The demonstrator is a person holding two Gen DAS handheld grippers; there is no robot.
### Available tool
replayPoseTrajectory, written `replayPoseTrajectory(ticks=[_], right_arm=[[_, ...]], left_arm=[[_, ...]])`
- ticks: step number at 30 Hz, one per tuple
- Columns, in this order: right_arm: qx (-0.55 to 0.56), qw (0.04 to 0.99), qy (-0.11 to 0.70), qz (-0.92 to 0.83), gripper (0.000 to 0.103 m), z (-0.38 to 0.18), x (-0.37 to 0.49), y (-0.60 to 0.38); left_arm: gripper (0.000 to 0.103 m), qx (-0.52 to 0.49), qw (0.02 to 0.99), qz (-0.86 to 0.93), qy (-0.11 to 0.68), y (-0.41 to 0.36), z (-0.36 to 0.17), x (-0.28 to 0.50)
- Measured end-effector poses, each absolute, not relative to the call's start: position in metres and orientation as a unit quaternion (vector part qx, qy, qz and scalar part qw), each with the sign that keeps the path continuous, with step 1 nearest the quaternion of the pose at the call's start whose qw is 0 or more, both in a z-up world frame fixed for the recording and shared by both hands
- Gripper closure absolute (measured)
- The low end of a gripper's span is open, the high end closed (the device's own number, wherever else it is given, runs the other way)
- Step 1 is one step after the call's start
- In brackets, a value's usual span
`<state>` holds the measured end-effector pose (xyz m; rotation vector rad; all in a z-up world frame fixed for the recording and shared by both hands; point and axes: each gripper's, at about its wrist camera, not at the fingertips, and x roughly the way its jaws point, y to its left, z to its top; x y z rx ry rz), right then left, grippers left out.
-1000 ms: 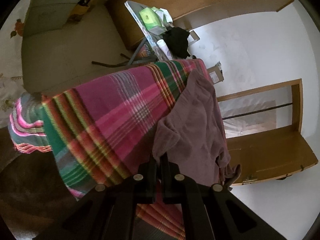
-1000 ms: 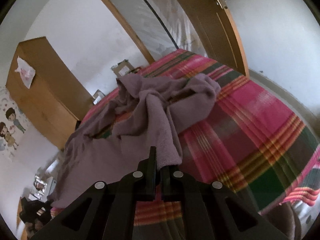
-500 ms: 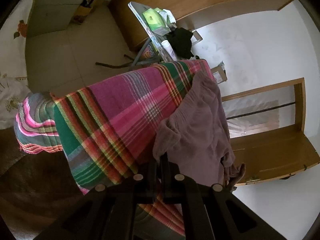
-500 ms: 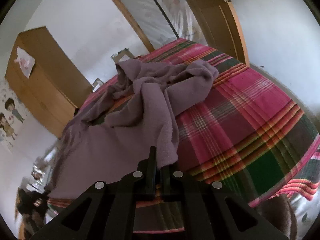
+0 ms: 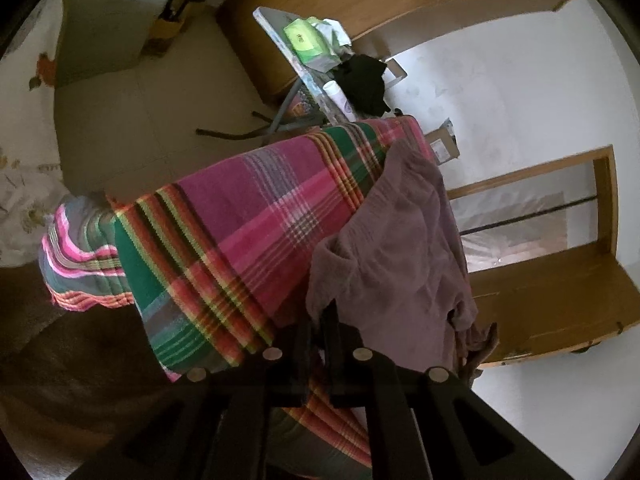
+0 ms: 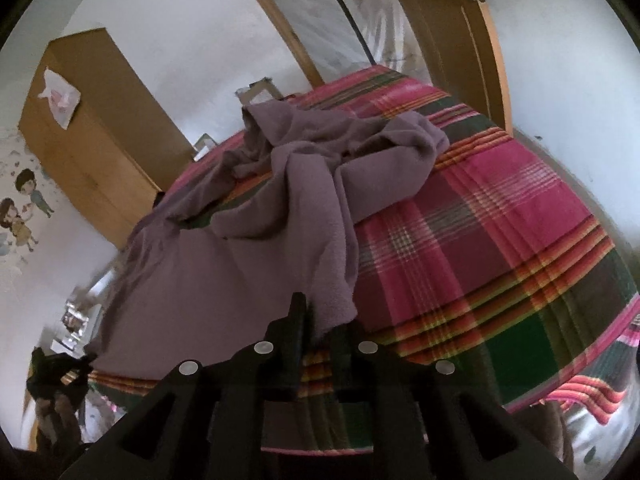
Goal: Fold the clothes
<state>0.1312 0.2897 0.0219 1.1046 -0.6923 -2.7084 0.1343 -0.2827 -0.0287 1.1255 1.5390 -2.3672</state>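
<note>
My left gripper (image 5: 318, 320) sits at the near edge of the bed (image 5: 240, 240), its jaws opening, with a corner of the mauve garment (image 5: 400, 248) between the fingers; the pads appear to touch the cloth yet. My right gripper (image 6: 320, 320) is likewise at the near edge, its jaws opening, a gap now visible between them, and a hanging fold of the same garment (image 6: 304, 200) drops into that gap without clear pressure from the pads. The garment lies crumpled over the plaid blanket (image 6: 480, 220), bunched toward the far edge by the doorway (image 6: 360, 20) and spread flatter toward the edge nearest me. Beyond the bed's far corner stand a wooden wardrobe (image 6: 92, 128) and a folding table (image 5: 296, 64) carrying a green packet (image 5: 304, 38).
</note>
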Motion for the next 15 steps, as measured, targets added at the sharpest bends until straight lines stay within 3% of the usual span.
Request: replayPoseTrajectory(ticks=[9,15], right_arm=[[0.364,0.090,-0.234,-0.897,0.090,0.026,0.139,0.300],[0.360,0.077,-0.221,-0.903,0.086,0.029,0.142,0.305]], left_arm=[[0.095,0.358,0.073,-0.793,0.488,-0.282,-0.006,0.146],[0.091,0.368,0.035,-0.809,0.458,-0.262,0.010,0.137]])
